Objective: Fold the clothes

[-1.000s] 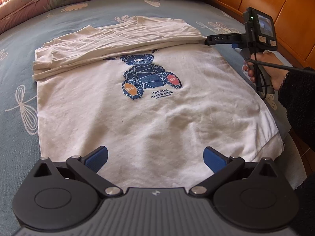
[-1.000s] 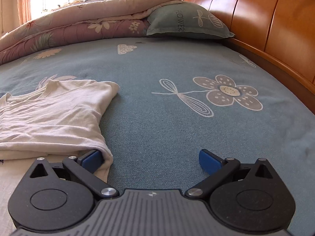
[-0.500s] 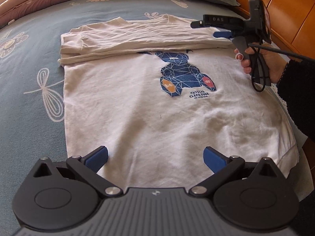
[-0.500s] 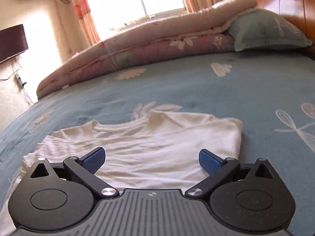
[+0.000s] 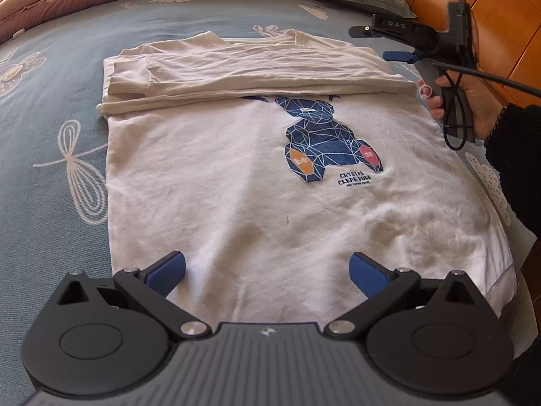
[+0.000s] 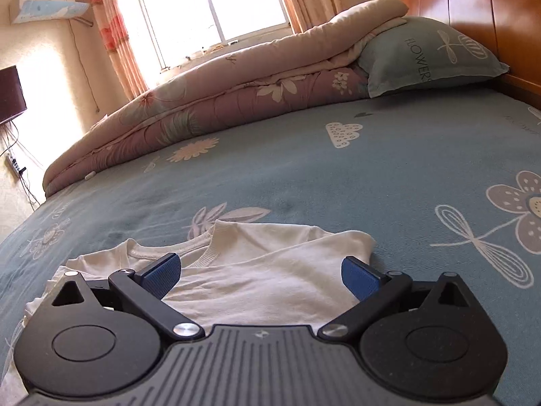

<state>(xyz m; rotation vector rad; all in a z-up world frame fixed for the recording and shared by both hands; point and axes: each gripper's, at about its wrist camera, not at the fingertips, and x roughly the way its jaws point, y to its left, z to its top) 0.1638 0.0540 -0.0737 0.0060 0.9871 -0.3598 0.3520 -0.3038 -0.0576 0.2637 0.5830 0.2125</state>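
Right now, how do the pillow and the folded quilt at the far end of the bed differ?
The pillow is grey-green with a printed word; the quilt is mauve with flowers and a beige top. The pillow is small and lies by the headboard; the quilt runs long across the bed. Both lie on the blue sheet.

Left wrist view above shirt (image 5: 236,186) hem facing collar, right wrist view low over collar, both sharing shirt.
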